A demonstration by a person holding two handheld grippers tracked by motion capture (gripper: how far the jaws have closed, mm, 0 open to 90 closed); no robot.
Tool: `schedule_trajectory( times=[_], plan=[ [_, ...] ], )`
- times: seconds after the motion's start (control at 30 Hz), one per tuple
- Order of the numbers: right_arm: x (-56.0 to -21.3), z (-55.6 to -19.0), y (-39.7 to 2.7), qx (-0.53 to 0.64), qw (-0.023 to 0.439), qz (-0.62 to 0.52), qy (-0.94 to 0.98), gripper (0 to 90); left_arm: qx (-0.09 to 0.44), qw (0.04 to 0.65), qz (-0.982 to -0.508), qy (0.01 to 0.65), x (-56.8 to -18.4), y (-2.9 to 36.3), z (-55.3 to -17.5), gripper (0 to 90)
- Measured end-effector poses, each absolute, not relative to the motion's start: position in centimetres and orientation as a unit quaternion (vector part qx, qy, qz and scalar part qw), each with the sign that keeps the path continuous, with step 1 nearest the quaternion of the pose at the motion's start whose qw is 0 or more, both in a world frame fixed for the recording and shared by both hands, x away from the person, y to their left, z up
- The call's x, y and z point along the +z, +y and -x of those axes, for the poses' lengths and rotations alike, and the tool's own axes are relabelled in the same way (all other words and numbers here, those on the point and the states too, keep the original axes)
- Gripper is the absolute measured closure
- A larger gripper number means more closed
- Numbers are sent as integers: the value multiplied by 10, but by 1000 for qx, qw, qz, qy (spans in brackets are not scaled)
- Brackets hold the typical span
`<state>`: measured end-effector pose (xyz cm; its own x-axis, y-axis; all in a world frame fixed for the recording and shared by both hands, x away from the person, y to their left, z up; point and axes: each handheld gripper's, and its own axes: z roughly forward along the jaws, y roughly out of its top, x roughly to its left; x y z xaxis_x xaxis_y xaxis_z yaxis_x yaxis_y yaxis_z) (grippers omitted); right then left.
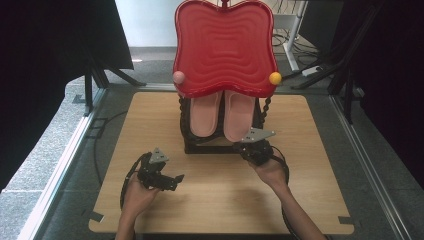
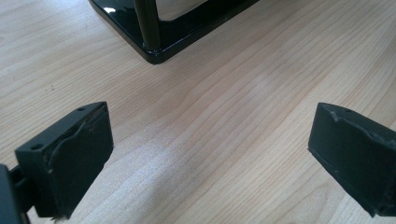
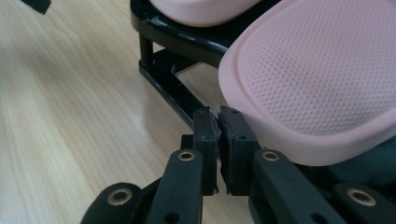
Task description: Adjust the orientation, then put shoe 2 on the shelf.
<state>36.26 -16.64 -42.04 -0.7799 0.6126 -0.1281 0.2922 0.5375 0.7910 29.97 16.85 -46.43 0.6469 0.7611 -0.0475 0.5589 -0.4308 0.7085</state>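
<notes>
L gripper [image 2: 210,154] open, R gripper [image 3: 218,140] closed by slipper [image 3: 317,79]

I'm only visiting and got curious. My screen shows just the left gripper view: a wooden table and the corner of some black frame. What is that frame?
Observer: It is the base of a black rack that holds a pair of pink slippers.
Operator: Is anything above them?
Observer: Yes, a wavy red tray stands tilted over the rack.
Operator: And where is the other hand?
Observer: The right gripper is at the rack's front. Its fingers are shut together beside the near end of the right-hand slipper.
</notes>
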Motion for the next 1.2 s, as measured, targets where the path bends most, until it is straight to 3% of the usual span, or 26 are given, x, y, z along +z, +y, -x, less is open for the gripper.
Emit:
schedule_trajectory(
  times=[0.37, 0.77, 1.2],
  plan=[
    [-421, -386, -164, 402, 180, -280, 853, 827, 142, 356, -835, 394, -464, 169, -300, 1],
    [-417, -374, -165, 405, 166, -265, 859, 499, 141, 357, -836, 393, -464, 168, -300, 1],
    [-411, -357, -177, 397, 158, -260, 866, 283, 140, 357, -835, 394, -464, 167, -299, 1]
  ],
)
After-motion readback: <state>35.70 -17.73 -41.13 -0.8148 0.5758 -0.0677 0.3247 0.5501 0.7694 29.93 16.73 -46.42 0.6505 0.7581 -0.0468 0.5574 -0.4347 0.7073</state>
